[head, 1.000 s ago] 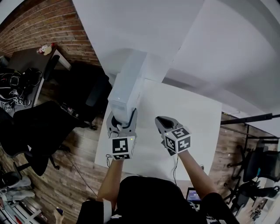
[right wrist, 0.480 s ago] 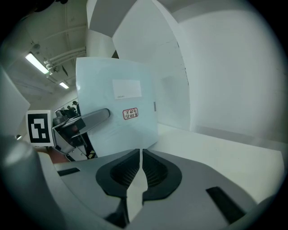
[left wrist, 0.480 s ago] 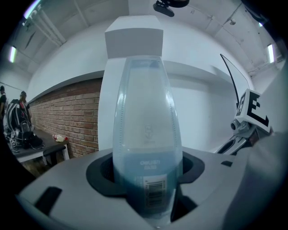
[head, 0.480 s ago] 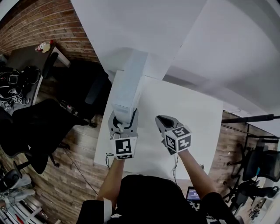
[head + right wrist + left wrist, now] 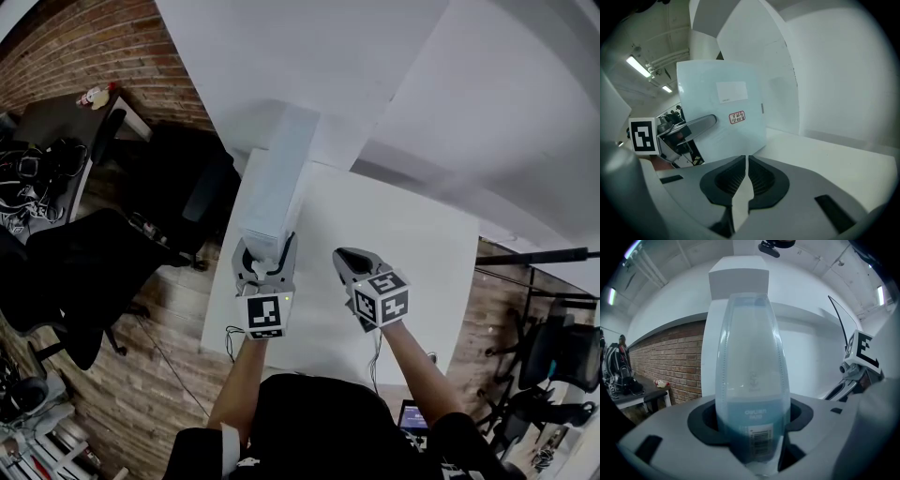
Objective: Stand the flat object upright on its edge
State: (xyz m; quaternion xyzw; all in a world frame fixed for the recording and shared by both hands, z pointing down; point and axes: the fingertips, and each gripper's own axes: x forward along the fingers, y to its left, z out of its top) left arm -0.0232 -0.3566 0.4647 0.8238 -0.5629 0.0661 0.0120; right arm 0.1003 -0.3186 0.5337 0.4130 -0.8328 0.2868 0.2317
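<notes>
- The box (image 5: 277, 173), flat and pale blue, sits at the left end of the white table (image 5: 403, 244), left of centre in the head view, running from the frame's middle up toward the top.
- The left gripper (image 5: 264, 247) is clamped on the box's near narrow edge. Its 2 jaws stand wide apart and press on the box's 2 broad faces.
- In the left gripper view the box (image 5: 750, 366) fills the centre edge-on and rises to the top of the frame. A barcode label sits low on it, right between the jaws of the left gripper (image 5: 751, 432).
- In the right gripper view the box (image 5: 719, 101) shows 1 broad face, upper left of centre, carrying a white label and a small red stamp. It stands on edge, tilted in this view, with its lower corner down at the table (image 5: 829, 154).
- The same view shows 1 jaw of the left gripper (image 5: 691, 127) lying across that face at middle left.
- The right gripper (image 5: 349, 263) is just right of the box in the head view and apart from it.
- Its jaws (image 5: 746, 176) are closed together with nothing between them, above bare tabletop.
- Black chairs (image 5: 183, 202) stand on the wood floor (image 5: 150, 394) at left, and a brick wall (image 5: 84, 47) fills the upper left.
</notes>
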